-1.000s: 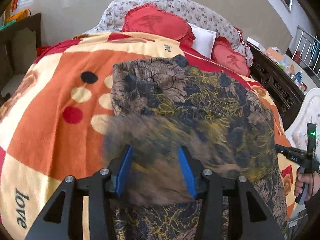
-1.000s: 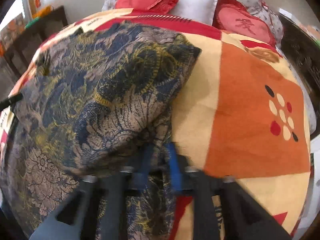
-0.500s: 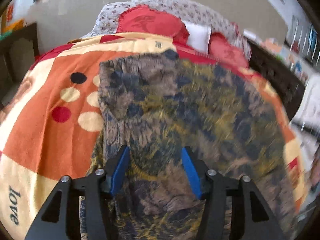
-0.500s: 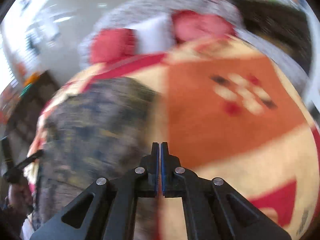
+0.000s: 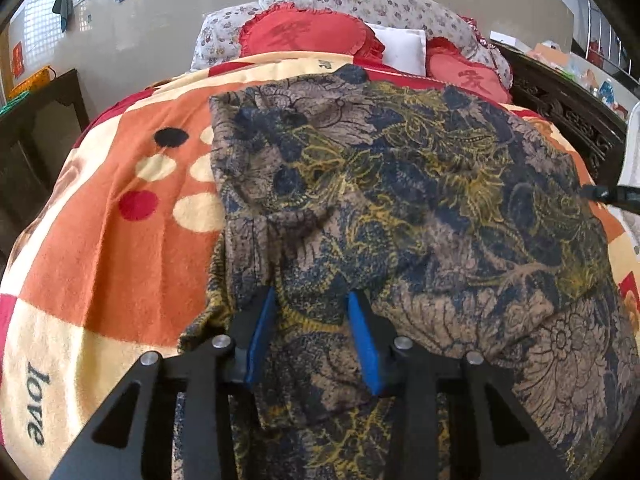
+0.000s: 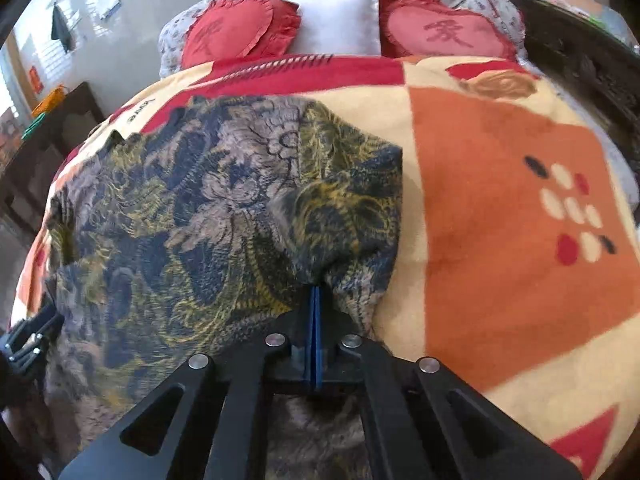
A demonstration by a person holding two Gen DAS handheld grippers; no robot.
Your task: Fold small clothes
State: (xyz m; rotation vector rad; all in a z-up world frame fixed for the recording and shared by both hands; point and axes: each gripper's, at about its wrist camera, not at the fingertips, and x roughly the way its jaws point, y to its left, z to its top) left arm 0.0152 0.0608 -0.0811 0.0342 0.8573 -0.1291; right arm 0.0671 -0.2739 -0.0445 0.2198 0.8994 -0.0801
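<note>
Garment [image 5: 400,200] lies half-folded on the blanket [image 5: 112,240]; my right gripper [image 6: 315,300] is pinched flat on its near edge, my left gripper [image 5: 312,312] gapes wide over cloth, gripping nothing, so I'd clamp left before lifting both level.

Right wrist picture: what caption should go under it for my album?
Right tool pinches the flowery garment on the orange blanket.
</note>
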